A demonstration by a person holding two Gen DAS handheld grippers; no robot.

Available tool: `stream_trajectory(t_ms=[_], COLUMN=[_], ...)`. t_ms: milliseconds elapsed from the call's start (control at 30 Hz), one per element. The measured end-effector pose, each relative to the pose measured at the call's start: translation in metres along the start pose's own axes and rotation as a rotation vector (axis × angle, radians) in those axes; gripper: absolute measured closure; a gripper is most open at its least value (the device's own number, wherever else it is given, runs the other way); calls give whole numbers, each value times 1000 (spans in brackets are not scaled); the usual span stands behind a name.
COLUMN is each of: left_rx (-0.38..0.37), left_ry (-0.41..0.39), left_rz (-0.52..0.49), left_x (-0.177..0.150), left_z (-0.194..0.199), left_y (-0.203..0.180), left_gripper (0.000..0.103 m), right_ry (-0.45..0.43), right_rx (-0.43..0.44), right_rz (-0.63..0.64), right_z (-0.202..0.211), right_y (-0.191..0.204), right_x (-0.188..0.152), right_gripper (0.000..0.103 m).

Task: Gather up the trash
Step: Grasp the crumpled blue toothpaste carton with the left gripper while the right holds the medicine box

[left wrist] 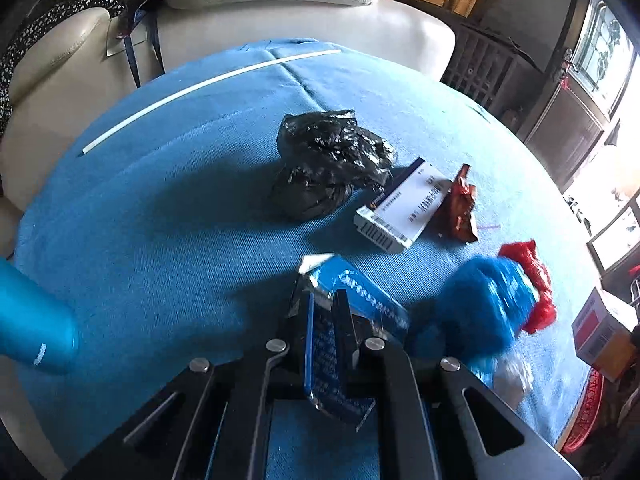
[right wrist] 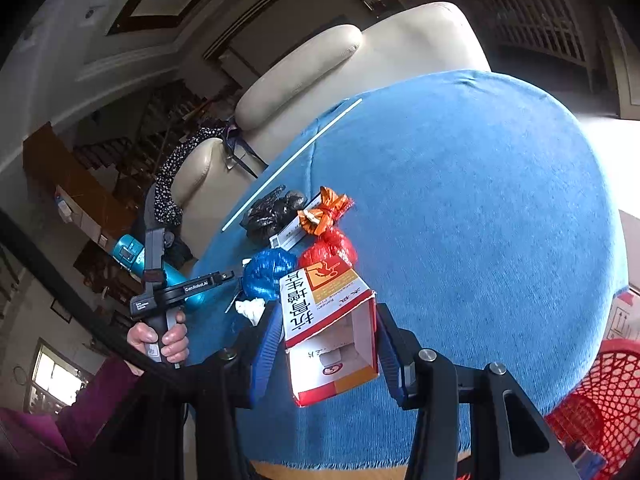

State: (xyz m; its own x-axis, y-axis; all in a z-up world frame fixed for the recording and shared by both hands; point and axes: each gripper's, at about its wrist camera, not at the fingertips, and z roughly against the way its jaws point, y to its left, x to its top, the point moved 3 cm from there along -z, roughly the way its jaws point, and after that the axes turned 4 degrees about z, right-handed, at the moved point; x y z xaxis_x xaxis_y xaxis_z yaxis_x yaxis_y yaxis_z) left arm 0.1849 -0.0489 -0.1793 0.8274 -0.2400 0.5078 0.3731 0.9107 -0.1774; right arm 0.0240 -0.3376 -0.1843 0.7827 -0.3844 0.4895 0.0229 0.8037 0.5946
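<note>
Cardboard, light and crushable, the open carton [right wrist: 330, 332] sits between the right gripper [right wrist: 326, 344]'s open jaws above the near desk [right wrist: 480, 200] edge, while the left gripper [left wrist: 324, 320] clamps a blue packet [left wrist: 340, 312].
</note>
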Motion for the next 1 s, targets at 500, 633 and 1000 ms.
stream_trajectory(t_ms=[500, 633, 1000], left_rx=[25, 32, 51], left_ry=[79, 56, -10], left_rz=[-207, -210, -199], left_x=[0, 2, -2], left_z=[-29, -38, -27], left_y=[-16, -7, -2], left_gripper=[20, 20, 30], right_ry=[-10, -18, -33], right_rx=[-28, -39, -38], right_rz=[-31, -45, -29], right_z=[22, 27, 29], right_y=[-8, -10, -4], right_x=[-12, -11, -10], right_gripper=[54, 54, 54])
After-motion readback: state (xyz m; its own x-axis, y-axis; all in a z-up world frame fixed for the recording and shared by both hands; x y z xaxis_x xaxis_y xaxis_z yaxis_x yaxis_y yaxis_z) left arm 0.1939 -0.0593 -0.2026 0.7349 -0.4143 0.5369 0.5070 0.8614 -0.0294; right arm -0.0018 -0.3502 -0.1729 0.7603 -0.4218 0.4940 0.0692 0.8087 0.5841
